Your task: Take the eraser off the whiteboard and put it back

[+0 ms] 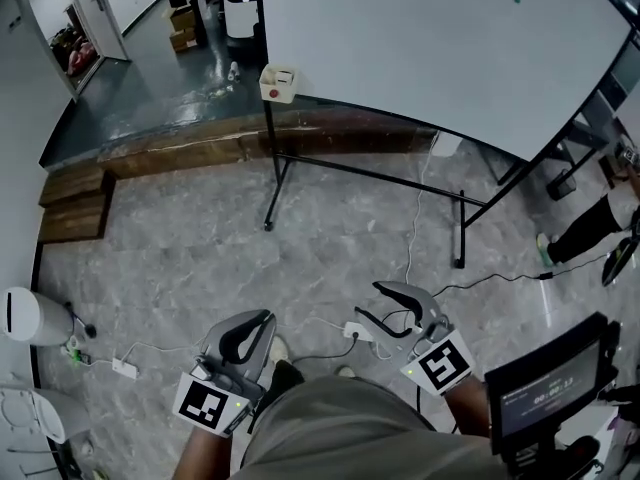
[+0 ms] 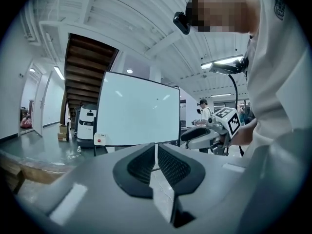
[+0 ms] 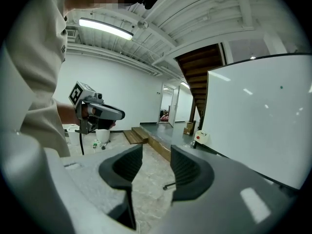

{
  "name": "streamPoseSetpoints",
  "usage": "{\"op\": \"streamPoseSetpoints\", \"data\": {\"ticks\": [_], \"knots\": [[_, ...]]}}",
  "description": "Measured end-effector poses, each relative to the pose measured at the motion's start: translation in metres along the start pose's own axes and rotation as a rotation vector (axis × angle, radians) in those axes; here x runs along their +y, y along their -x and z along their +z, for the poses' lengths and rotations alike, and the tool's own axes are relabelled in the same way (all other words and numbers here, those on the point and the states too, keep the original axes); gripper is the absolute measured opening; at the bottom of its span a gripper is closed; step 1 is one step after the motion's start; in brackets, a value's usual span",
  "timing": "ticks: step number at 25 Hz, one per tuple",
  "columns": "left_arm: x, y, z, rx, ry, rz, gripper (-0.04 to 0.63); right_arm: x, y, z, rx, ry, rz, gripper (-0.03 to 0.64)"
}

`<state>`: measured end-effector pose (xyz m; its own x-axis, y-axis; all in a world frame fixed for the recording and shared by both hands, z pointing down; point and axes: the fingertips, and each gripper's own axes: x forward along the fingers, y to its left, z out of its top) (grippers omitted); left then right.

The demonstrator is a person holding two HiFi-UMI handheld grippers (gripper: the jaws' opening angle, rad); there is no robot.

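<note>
Whiteboard (image 1: 420, 38) right side cut off, eraser (image 1: 279, 83) at its corner; left gripper (image 1: 258, 320) jaws pressed together, right gripper (image 1: 368, 301) spread, both empty

One whiteboard (image 1: 430, 48) carries one eraser (image 1: 279, 83). There are two grippers, the left gripper (image 1: 255, 320) and the right gripper (image 1: 372, 301), with two jaws each. Also two wooden steps (image 1: 75, 183), two cardboard boxes (image 1: 183, 40), one screen (image 1: 545, 398) and one power strip (image 1: 124, 368).
</note>
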<state>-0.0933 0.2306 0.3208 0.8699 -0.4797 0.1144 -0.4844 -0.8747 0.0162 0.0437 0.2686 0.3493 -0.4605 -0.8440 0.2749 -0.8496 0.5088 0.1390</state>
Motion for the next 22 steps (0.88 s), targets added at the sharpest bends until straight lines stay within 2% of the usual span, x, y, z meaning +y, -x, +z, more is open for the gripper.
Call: {"op": "streamPoseSetpoints", "data": {"ticks": [8,22], "knots": [[-0.084,0.004,-0.01,0.024,0.007,-0.003,0.023,0.005,0.068,-0.013,-0.043,0.037,0.032,0.179],[-0.153,0.008,-0.019,0.036,0.001,-0.027,0.023,0.025,0.132,-0.025,-0.049,0.074,0.04,0.164]]}}
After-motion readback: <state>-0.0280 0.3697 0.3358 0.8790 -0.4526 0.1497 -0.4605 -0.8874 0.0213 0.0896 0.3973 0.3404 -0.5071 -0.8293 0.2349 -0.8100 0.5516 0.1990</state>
